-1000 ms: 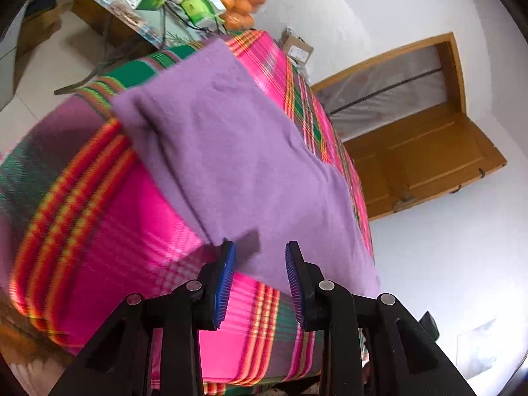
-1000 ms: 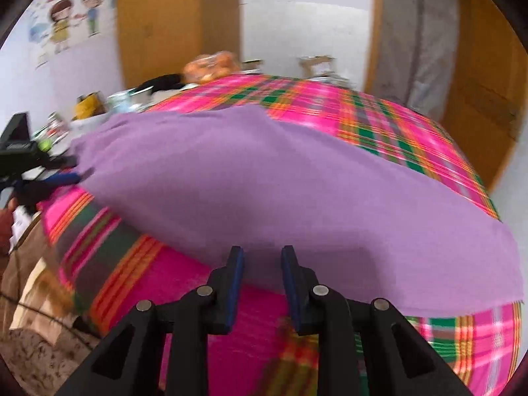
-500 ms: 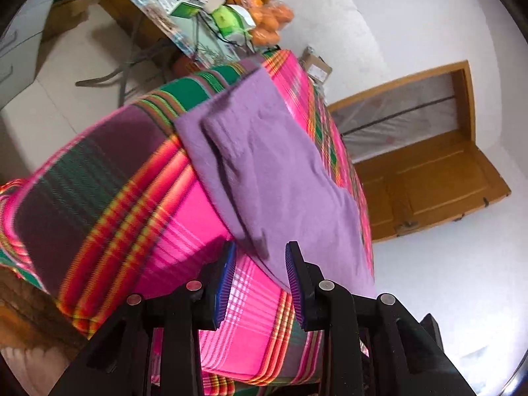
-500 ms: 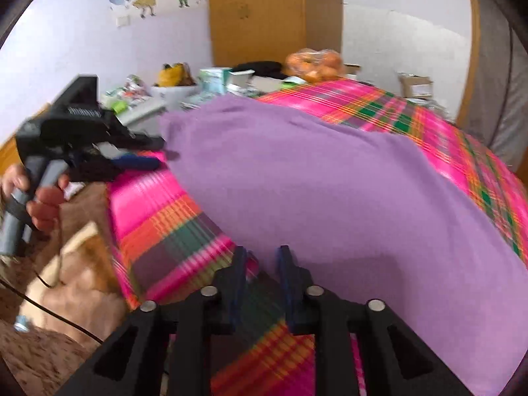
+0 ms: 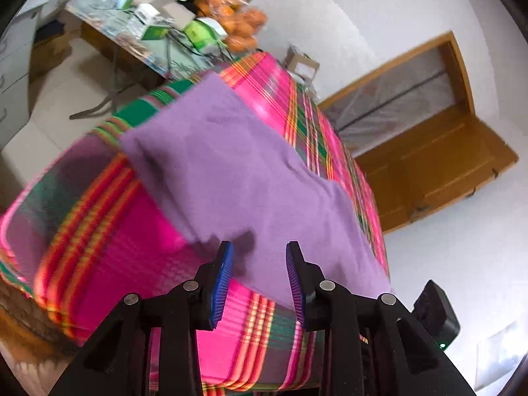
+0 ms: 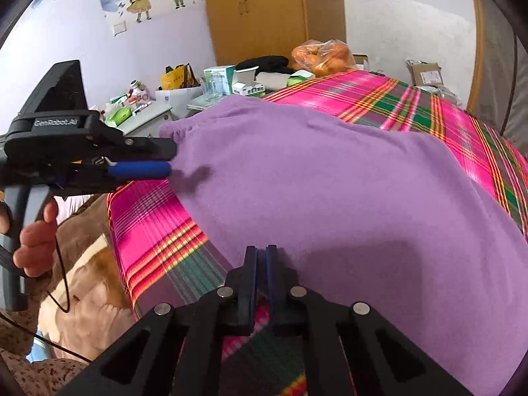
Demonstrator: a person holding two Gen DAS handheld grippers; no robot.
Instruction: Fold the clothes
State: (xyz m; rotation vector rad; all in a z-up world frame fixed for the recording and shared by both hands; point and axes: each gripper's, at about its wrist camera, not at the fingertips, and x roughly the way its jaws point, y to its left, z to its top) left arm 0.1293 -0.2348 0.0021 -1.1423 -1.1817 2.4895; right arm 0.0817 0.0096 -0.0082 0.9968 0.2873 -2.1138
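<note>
A purple cloth (image 5: 231, 171) lies spread flat on a bed under a pink plaid cover (image 5: 109, 241). My left gripper (image 5: 259, 264) is open, and the cloth's near edge lies between its blue pads. In the right wrist view the left gripper (image 6: 170, 160) reaches the cloth's left edge, held by a hand (image 6: 33, 241). My right gripper (image 6: 260, 254) is shut, with its tips on the near edge of the purple cloth (image 6: 330, 191); only a thin slit shows between its fingers.
Beside the bed stands a cluttered table (image 5: 132, 26) with boxes and a bag of oranges (image 6: 323, 56). A wooden door (image 5: 429, 165) and a wardrobe (image 6: 274, 10) line the walls. A brown blanket (image 6: 85, 290) and a black cable (image 6: 62, 280) lie left of the bed.
My right gripper's fingers have closed from a wide gap to a thin slit at the cloth's edge. My left gripper has come back up to the cloth's near edge, still open.
</note>
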